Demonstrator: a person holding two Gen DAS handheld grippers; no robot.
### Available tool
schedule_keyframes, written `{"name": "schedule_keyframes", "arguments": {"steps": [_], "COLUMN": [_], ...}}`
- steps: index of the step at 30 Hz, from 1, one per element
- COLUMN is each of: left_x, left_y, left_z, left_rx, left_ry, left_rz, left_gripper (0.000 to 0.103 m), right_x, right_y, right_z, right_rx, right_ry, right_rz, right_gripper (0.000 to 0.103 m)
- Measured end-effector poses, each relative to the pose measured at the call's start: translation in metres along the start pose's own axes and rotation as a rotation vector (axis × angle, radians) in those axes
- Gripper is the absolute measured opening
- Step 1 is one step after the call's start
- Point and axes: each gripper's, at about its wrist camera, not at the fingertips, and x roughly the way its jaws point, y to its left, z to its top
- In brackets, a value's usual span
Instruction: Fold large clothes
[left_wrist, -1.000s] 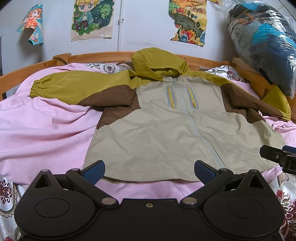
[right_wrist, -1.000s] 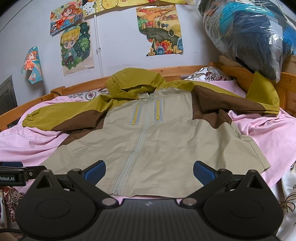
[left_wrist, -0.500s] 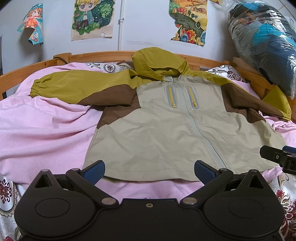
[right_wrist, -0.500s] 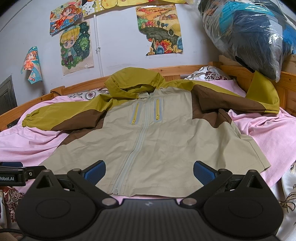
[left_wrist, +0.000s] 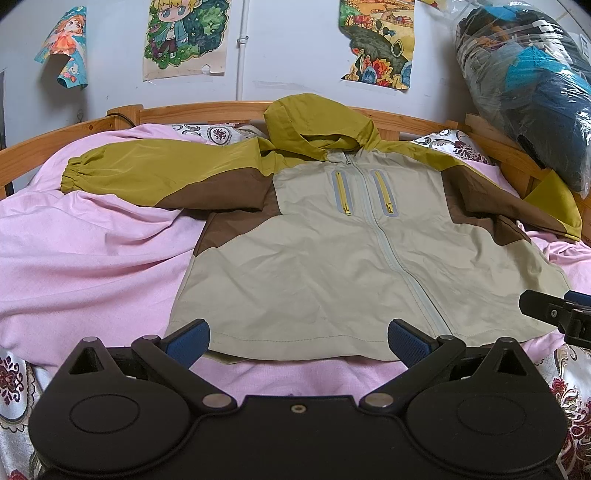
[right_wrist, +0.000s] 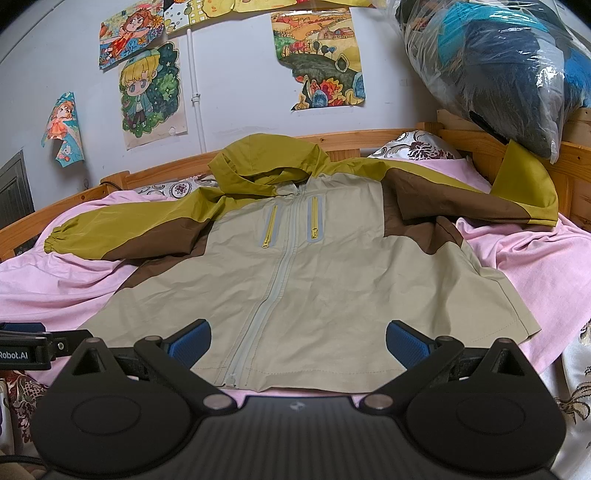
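Observation:
A hooded jacket (left_wrist: 332, 266) in beige, brown and olive lies flat, front up and zipped, on a pink sheet (left_wrist: 92, 266). It also shows in the right wrist view (right_wrist: 314, 280). Both sleeves are spread out sideways; the right sleeve's end (right_wrist: 524, 184) is folded up against the bed frame. My left gripper (left_wrist: 297, 338) is open and empty just in front of the hem. My right gripper (right_wrist: 297, 338) is open and empty at the hem near the zipper's bottom end. Each gripper shows at the edge of the other's view.
A wooden bed frame (left_wrist: 177, 110) runs round the far side. A clear bag of clothes (right_wrist: 498, 70) sits on the frame at the right. Patterned bedding (left_wrist: 576, 398) lies at the near corners. Posters hang on the wall (left_wrist: 288, 44).

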Motion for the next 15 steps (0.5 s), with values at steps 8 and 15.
{"name": "schedule_keyframes", "arguments": {"steps": [8, 15], "left_x": [0.0, 0.0001], "left_y": [0.0, 0.0001], "left_z": [0.0, -0.0001], "left_rx": [0.0, 0.0], "left_ry": [0.001, 0.001], "left_rz": [0.0, 0.001], "left_gripper": [0.102, 0.102], "right_x": [-0.0002, -0.0011], "right_y": [0.0003, 0.0011], "right_z": [-0.0003, -0.0007], "right_rx": [0.001, 0.001], "right_ry": [0.001, 0.002], "right_rz": [0.0, -0.001], "right_gripper": [0.103, 0.103]}}
